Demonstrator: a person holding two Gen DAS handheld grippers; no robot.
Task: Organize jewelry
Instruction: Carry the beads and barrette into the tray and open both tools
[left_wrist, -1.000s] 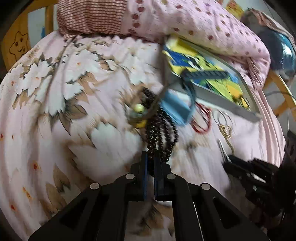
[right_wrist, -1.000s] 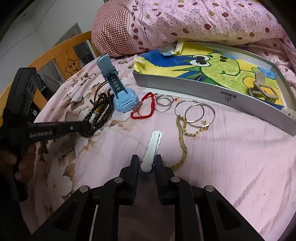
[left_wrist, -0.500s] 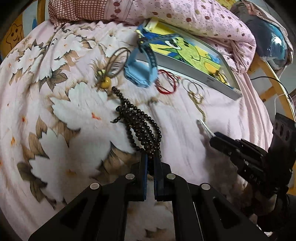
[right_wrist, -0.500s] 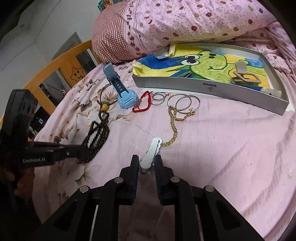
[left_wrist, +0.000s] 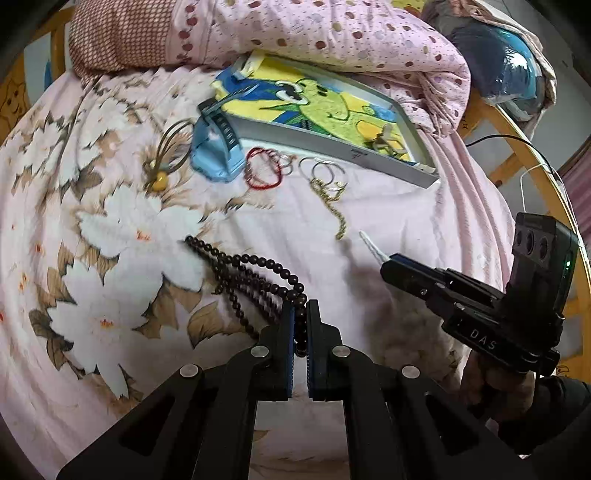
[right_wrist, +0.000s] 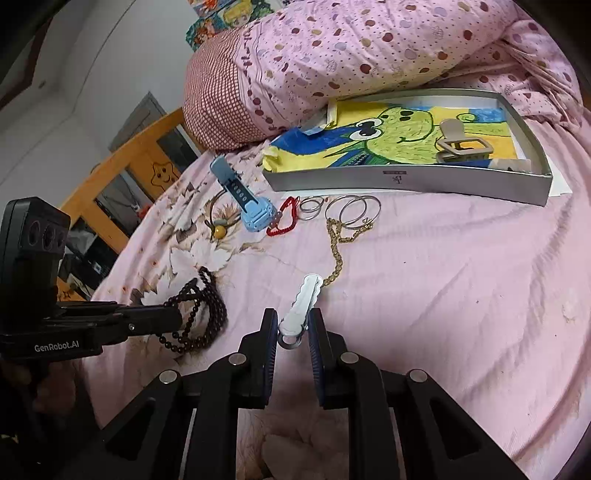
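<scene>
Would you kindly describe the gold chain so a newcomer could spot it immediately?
Find the grey tray on the pink bed. Just before its front wall lie silver rings; the gold chain trails from them toward the camera. It alone is a loose yellow line of links, not a hoop.

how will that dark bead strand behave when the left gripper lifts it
The dark bead strand is probably floppy: it lies in loose loops on the bedsheet. Pinched at one spot by the left gripper, most of it would likely dangle and swing. Its round beads may slip between the pads.
</scene>
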